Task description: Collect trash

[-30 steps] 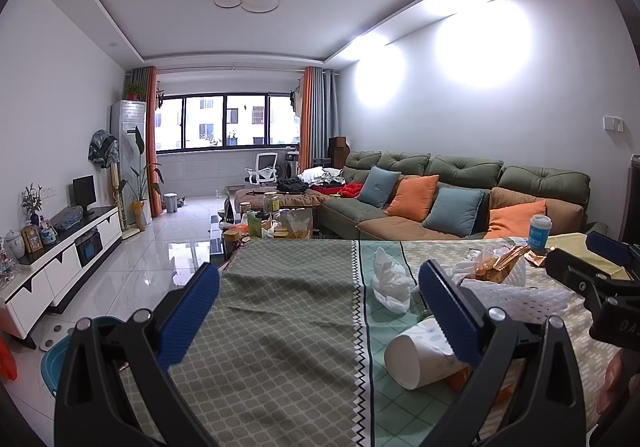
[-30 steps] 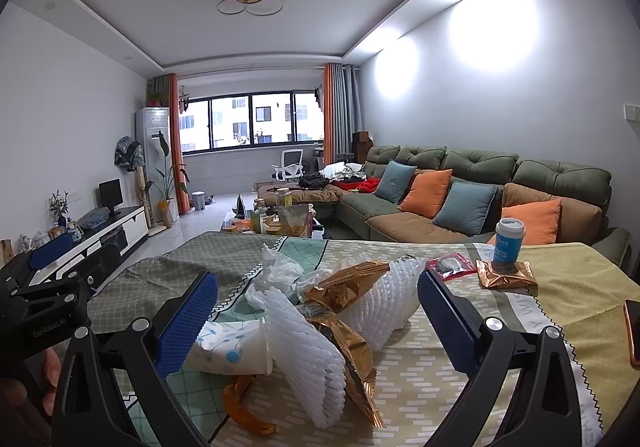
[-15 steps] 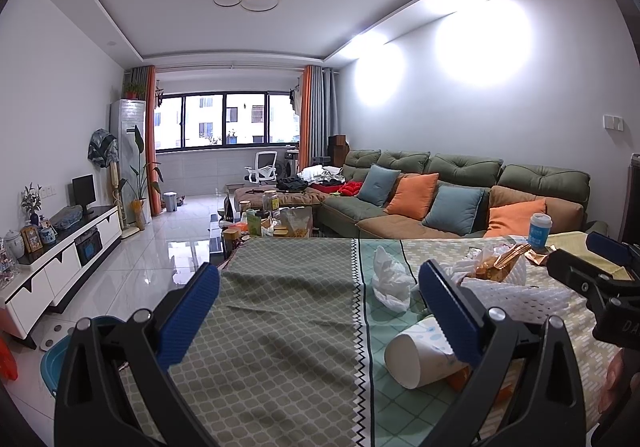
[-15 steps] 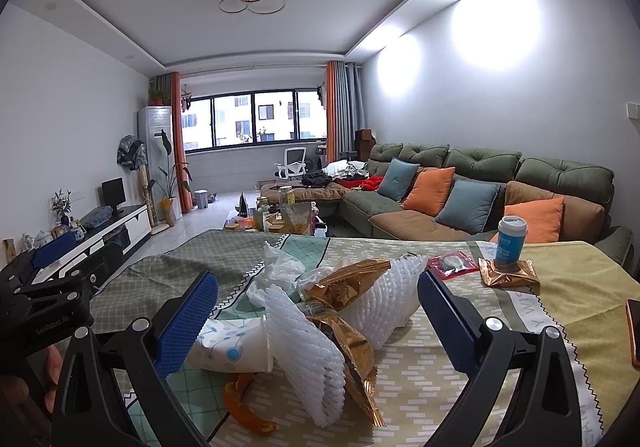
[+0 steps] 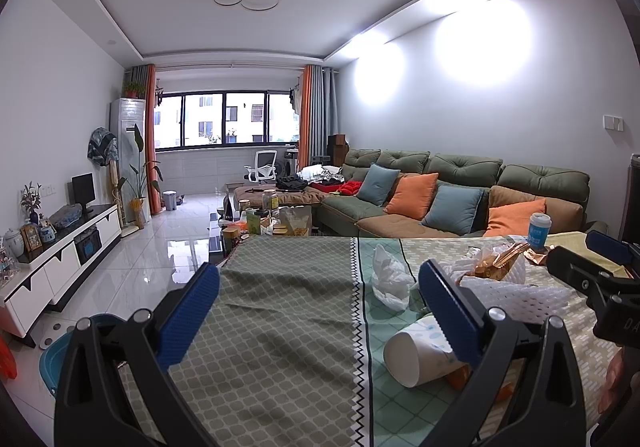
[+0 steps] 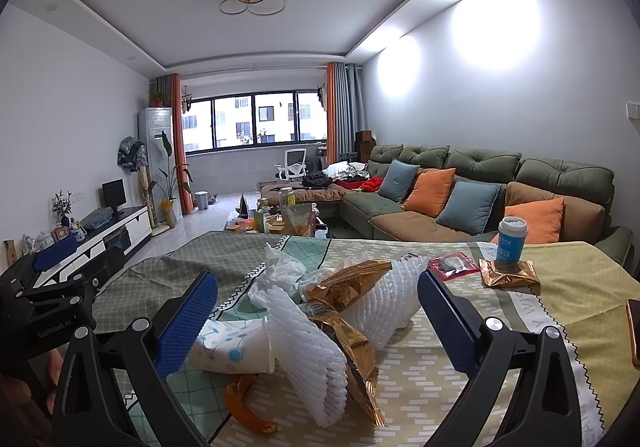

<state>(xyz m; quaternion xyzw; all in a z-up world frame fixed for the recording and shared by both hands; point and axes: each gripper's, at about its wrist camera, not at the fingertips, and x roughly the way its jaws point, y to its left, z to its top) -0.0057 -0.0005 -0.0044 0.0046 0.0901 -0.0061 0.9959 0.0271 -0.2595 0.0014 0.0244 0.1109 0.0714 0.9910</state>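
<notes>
Showing only rightward, orange peel (image 6: 248, 407) lies between both spread, empty claws (image 5: 320, 315) (image 6: 316, 319).

My left gripper (image 5: 316, 307) is spread wide, its two blue-padded fingers (image 5: 188, 317) angled outward with a broad gap between them and nothing in that gap. It is level and points forward. My right gripper (image 6: 316, 311) is spread just as wide, its blue pads (image 6: 448, 321) splayed apart and clamping nothing. Each gripper shows in the other's view: off beyond my left jaws to the right side sits the right gripper's black body, and beyond my right jaws to the left sits the left one, alongside. A bit of my hand (image 5: 616, 379) shows behind the right one.
</notes>
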